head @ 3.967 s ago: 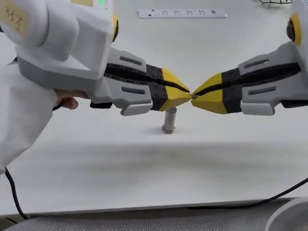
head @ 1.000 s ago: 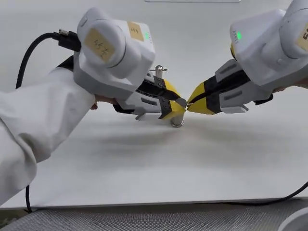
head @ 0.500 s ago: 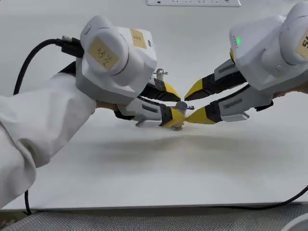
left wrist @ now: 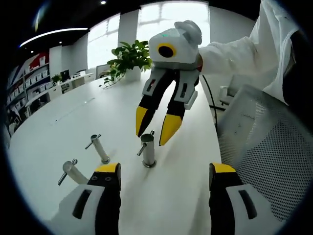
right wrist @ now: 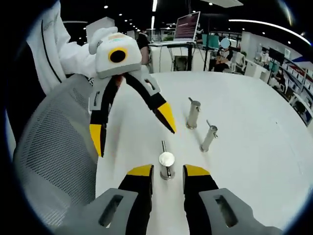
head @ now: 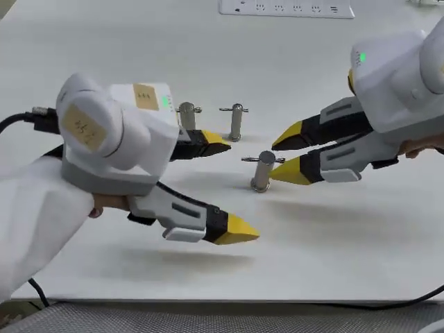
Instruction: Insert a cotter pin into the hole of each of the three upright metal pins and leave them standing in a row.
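Plainly, item one: left gripper [head: 241, 191], grey-white housing, black jaws with yellow tips. It carried two tan stickers [head: 82, 126] with handwritten marks too blurred to read, and a lit green lamp [head: 165, 103]. Its jaws stood wide apart with nothing between them. Half a second before, they had bracketed the nearest pin; now they were drawn off toward the tabletop's near edge, clear of it.

Item two: right gripper [head: 273, 161], same make, with a green lamp [head: 361, 57]. Its jaws were parted, with the tips just beside the nearest pin's top. In the right gripper view they flanked that pin [right wrist: 167, 164], and whether they touched it could not be told. One second before, both grippers had been pressed together at this pin.

Item three: nearest metal pin [head: 261, 173], upright about mid-tabletop, with a cotter pin [head: 250, 159] lying crosswise through its head. Four seconds before, the pin stood bare below the two gripper tips.

Items four and five: second metal pin [head: 236, 123] and third metal pin [head: 186, 114], upright toward the far edge, each crossed by its own cotter.

Item six: white power strip [head: 286, 8] along the far edge, with no legible marking.

Item seven: potted plant [left wrist: 128, 56], at the tabletop's end in the left gripper view.
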Available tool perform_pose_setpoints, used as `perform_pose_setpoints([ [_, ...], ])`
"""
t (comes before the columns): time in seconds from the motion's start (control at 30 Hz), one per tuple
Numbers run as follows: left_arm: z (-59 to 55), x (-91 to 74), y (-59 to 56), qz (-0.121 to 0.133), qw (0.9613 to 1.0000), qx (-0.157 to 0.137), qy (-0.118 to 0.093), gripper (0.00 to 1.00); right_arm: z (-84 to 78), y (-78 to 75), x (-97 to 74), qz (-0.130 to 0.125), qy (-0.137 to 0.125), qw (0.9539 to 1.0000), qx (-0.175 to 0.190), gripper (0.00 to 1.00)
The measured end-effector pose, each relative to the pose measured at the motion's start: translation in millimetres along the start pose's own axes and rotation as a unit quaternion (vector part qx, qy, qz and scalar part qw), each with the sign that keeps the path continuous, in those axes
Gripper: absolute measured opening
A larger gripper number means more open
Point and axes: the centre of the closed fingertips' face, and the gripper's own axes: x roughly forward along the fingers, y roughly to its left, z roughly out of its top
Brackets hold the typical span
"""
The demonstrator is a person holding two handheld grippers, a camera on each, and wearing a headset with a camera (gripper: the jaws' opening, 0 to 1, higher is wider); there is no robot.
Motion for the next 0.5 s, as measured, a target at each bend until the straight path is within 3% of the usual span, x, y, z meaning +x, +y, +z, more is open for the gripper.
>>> perform_pose_setpoints([
  [0.1, -6.1, -5.2, 0.5, 0.01, 0.9999, -0.007, 0.002, 0.8, 1.4, 2.4, 2.8, 0.006, -0.007, 0.9999, 0.014, 0.19],
  [0.2, -5.2, -7.9, -2.0, 0.012, 0.9992, -0.037, -0.013, 1.0, 2.0, 3.3, 5.3, 0.007, -0.01, 0.9997, 0.022, 0.18],
  [0.5, -8.1, -26.1, -7.6, 0.028, 0.9984, -0.048, -0.013, 0.99, 2.2, 3.9, 11.9, 0.01, -0.013, 0.9992, 0.038, 0.17],
])
